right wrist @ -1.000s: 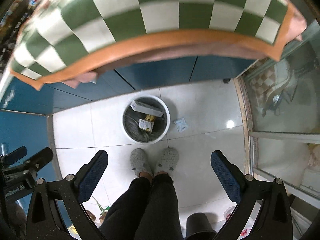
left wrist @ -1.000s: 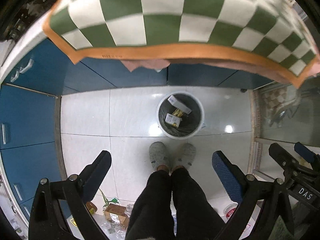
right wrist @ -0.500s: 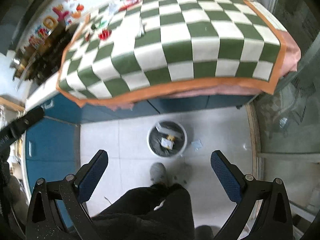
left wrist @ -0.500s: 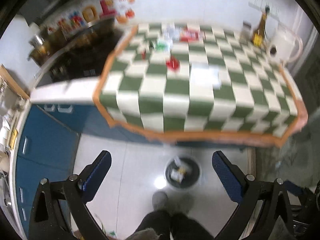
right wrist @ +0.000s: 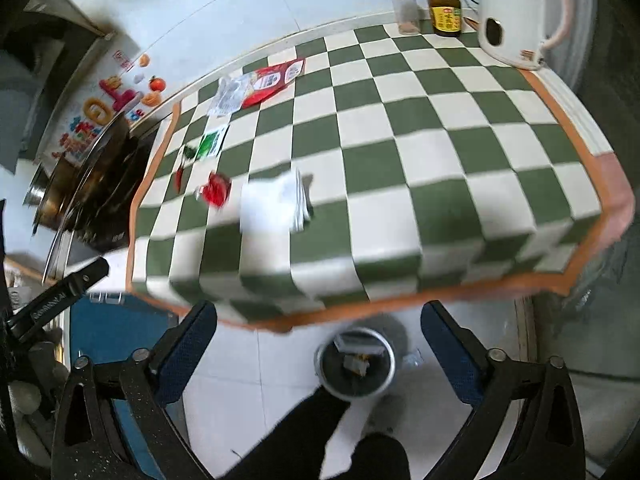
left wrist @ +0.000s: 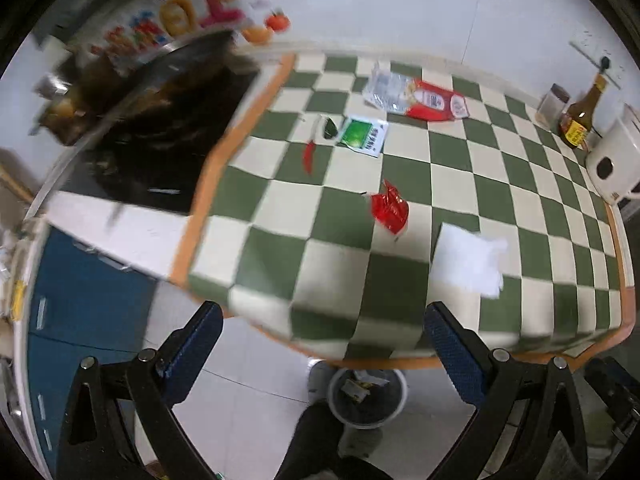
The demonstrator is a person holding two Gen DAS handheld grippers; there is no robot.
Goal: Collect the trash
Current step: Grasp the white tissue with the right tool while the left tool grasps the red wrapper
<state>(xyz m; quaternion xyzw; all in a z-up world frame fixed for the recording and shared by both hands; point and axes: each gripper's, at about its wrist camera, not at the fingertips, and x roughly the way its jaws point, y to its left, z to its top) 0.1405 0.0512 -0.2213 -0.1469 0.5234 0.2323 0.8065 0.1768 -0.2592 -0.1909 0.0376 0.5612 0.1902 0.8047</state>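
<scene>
A green and white checked table point(left wrist: 520, 208) point(right wrist: 400, 140) carries trash: a white napkin stack point(left wrist: 468, 258) point(right wrist: 272, 204), a crumpled red wrapper point(left wrist: 390, 208) point(right wrist: 216, 190), a green packet point(left wrist: 362, 134) point(right wrist: 210, 144), a red and clear bag point(left wrist: 416, 96) point(right wrist: 260, 82) and a red chili point(left wrist: 310, 152). A white bin point(left wrist: 366, 396) point(right wrist: 356, 364) with trash in it stands on the floor under the table edge. My left gripper point(left wrist: 322, 344) and right gripper point(right wrist: 318, 340) are both open and empty, held above the floor short of the table.
A white kettle point(right wrist: 516, 16) point(left wrist: 614, 160), a brown sauce bottle point(right wrist: 442, 8) point(left wrist: 580, 116) and a small jar point(right wrist: 406, 10) stand at the table's far right. A dark stove with a pan point(left wrist: 152, 120) lies left. Blue cabinets point(left wrist: 84, 304) are below. The person's legs point(right wrist: 320, 432) are beside the bin.
Both grippers have tilted up from looking down at the bin and floor to facing the tabletop. The trash on the table has come into view. Both stay open.
</scene>
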